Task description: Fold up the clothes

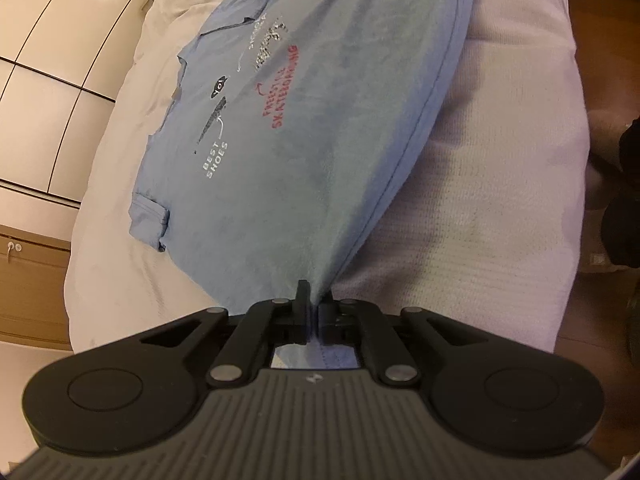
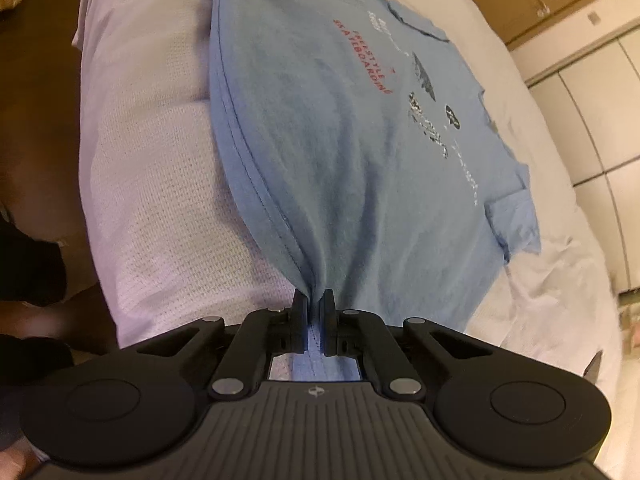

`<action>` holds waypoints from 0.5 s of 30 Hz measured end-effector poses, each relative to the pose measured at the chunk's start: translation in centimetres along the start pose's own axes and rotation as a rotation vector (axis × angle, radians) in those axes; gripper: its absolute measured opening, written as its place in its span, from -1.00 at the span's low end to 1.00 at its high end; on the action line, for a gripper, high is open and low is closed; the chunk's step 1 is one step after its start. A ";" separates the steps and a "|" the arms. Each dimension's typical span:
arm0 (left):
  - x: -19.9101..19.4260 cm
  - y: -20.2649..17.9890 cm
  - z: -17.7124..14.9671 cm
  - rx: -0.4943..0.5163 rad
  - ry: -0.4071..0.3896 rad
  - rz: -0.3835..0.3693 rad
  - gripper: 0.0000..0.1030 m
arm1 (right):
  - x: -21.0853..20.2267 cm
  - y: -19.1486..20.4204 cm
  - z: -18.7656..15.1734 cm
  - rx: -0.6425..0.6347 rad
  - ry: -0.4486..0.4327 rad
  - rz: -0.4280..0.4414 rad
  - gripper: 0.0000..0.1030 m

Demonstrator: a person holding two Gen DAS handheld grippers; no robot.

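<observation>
A light blue T-shirt (image 1: 304, 128) with red and white print lies front up on a white bed (image 1: 500, 184). My left gripper (image 1: 315, 294) is shut on the shirt's hem at one bottom corner, and the cloth rises in a taut fold from the jaws. In the right wrist view the same T-shirt (image 2: 352, 152) stretches away, and my right gripper (image 2: 314, 298) is shut on the hem at the other bottom corner. The hem edge (image 2: 236, 128) is lifted off the bed between the two grips. The sleeves (image 1: 150, 220) look folded in.
The white bed (image 2: 160, 184) has a waffle-textured cover near its front edge. Cream wardrobe doors (image 1: 44, 80) stand beyond the bed. A brown wooden floor (image 1: 600, 60) lies beside it, with dark objects (image 1: 628, 200) at the edge.
</observation>
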State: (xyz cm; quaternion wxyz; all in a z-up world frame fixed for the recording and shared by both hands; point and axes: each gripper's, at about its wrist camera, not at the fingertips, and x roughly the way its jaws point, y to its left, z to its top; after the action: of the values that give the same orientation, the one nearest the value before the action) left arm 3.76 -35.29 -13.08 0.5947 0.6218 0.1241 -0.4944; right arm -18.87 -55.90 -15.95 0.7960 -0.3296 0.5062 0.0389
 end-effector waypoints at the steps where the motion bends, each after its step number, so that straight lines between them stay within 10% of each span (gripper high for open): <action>1: -0.4 0.2 -0.1 -0.004 -0.005 -0.002 -0.96 | -0.4 -0.2 0.1 0.014 -0.002 0.009 -0.99; 15: -6.6 1.0 -0.3 -0.030 -0.042 -0.026 -0.98 | -6.5 -1.6 1.5 0.063 -0.029 0.080 -0.96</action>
State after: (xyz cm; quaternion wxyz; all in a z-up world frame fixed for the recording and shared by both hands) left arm 1.49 -32.41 -7.53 0.6001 0.6006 0.1270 -0.5130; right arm -20.25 -54.50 -9.35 0.8111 -0.2832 0.5082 0.0596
